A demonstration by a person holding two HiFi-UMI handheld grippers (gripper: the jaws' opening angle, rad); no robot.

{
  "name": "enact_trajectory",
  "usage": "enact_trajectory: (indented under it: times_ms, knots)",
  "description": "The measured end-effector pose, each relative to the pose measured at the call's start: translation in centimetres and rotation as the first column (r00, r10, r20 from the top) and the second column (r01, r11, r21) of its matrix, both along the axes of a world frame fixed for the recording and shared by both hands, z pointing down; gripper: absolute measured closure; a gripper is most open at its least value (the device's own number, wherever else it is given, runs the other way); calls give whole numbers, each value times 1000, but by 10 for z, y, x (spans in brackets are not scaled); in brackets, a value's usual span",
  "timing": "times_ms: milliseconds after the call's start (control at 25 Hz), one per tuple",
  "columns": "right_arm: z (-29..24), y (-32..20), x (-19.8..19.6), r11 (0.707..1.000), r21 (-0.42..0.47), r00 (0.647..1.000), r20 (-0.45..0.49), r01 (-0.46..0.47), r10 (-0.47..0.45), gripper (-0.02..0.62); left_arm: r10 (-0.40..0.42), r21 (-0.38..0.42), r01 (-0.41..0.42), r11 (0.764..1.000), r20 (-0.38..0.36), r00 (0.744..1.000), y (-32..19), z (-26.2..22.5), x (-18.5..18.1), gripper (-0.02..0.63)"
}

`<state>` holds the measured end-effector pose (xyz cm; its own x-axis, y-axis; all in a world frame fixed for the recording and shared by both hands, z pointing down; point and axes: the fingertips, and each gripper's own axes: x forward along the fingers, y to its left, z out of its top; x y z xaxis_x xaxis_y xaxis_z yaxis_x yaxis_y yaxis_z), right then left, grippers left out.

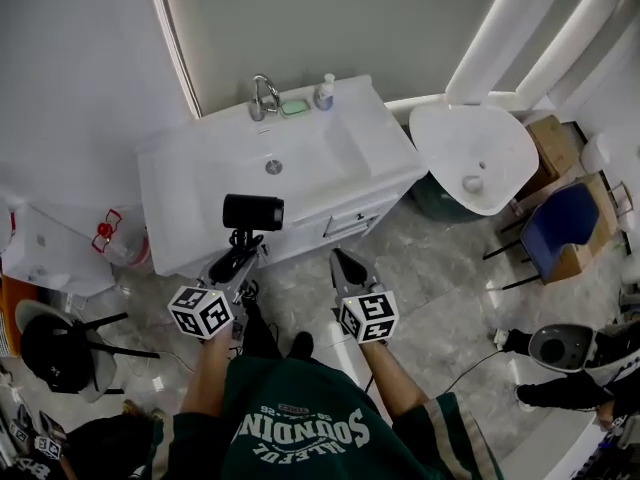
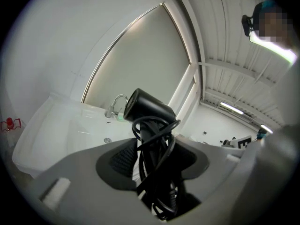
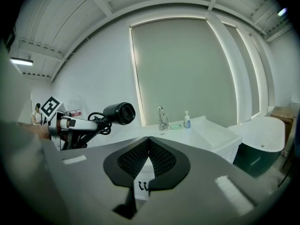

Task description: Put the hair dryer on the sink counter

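The black hair dryer (image 1: 252, 212) hangs in the air in front of the white sink counter (image 1: 190, 183), about level with its front edge. My left gripper (image 1: 240, 251) is shut on its handle, which has the black cord wound round it. In the left gripper view the dryer's barrel (image 2: 149, 108) stands above the jaws, and the looped cord (image 2: 157, 139) fills the gap between them. My right gripper (image 1: 340, 260) is beside it to the right, shut and empty, its tips together (image 3: 149, 139). The right gripper view shows the dryer (image 3: 119, 113) at the left.
On the counter's back edge stand a faucet (image 1: 263, 96), a green soap (image 1: 294, 107) and a soap bottle (image 1: 324, 92). To the right of the counter is a white bathtub (image 1: 480, 138). A dark chair (image 1: 60, 348) stands at the left, and a blue chair (image 1: 558, 226) at the right.
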<state>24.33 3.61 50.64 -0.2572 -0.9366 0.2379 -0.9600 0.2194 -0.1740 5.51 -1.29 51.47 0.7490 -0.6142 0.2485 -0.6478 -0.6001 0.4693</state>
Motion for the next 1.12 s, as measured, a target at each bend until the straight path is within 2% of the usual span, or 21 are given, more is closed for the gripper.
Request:
enact_trajectory:
  times_ms: [200,480,880,1120]
  knots:
    - [2,-46,-7,999,0,999,-1,54,-54,591,-34,-2,34,999,-10,999,-34,1,0,354]
    - [-5,-123,-37,991,23,991,-13,132,-131,591,-92,2,93,996,-21,995,-100,3,-20,356]
    - [0,-231,-75,979,-14,979,-28,203,-203,591,-151,-22,151,988,-16,988,-195,15,-61,356]
    - [6,-283,-103,969,-48,970,-12,241,-242,591,-200,-69,200,977,-3,980,-239,32,-91,356]
